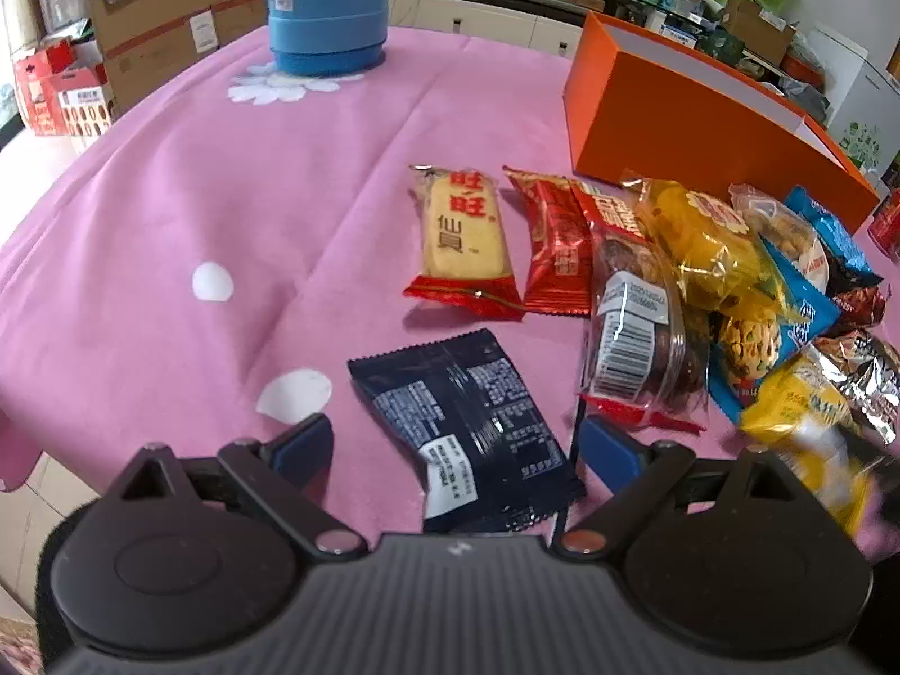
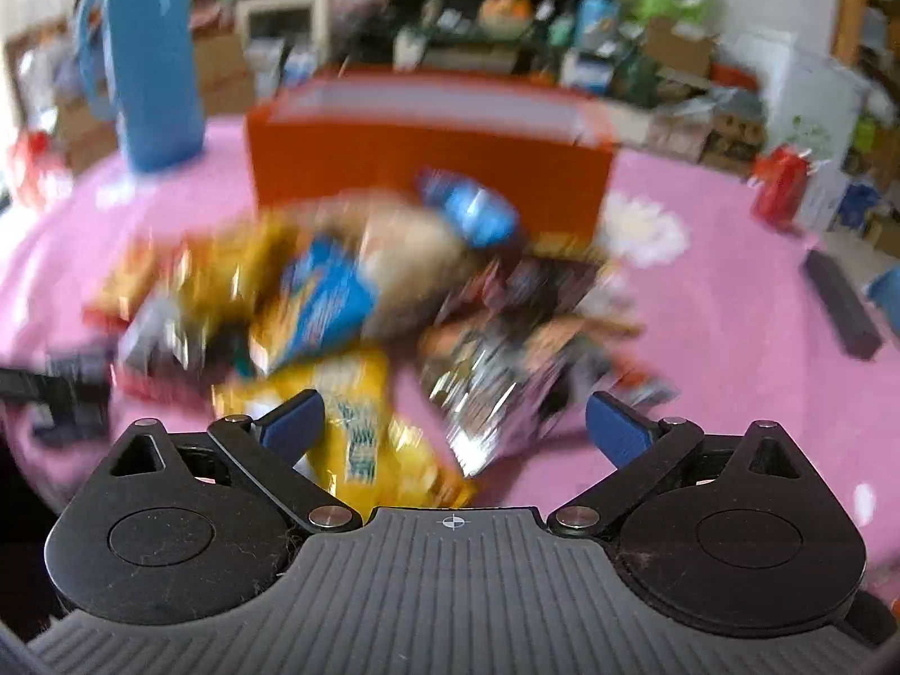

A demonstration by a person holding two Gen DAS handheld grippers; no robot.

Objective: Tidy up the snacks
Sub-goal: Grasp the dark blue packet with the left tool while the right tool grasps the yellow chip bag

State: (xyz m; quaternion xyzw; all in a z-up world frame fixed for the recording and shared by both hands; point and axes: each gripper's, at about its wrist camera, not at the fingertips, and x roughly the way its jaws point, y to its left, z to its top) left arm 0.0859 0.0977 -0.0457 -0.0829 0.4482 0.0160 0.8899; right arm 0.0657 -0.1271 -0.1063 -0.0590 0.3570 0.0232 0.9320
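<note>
Several snack packets lie on a pink tablecloth in front of an open orange box (image 1: 675,112). In the left wrist view my left gripper (image 1: 455,444) is open, its blue pads either side of a dark navy packet (image 1: 467,422) lying flat. Beyond it are a rice cracker packet (image 1: 461,230), a red packet (image 1: 554,247) and a heap of mixed packets (image 1: 731,292). The right wrist view is blurred by motion. My right gripper (image 2: 453,422) is open over a yellow packet (image 2: 365,427) and a silver packet (image 2: 495,394), with the orange box (image 2: 427,163) behind the heap.
A blue thermos jug (image 1: 326,5) stands at the back left of the table; it also shows in the right wrist view (image 2: 152,62). A red can (image 2: 782,185) and a dark bar-shaped object (image 2: 838,304) lie on the right. Cardboard boxes and cluttered shelves surround the table.
</note>
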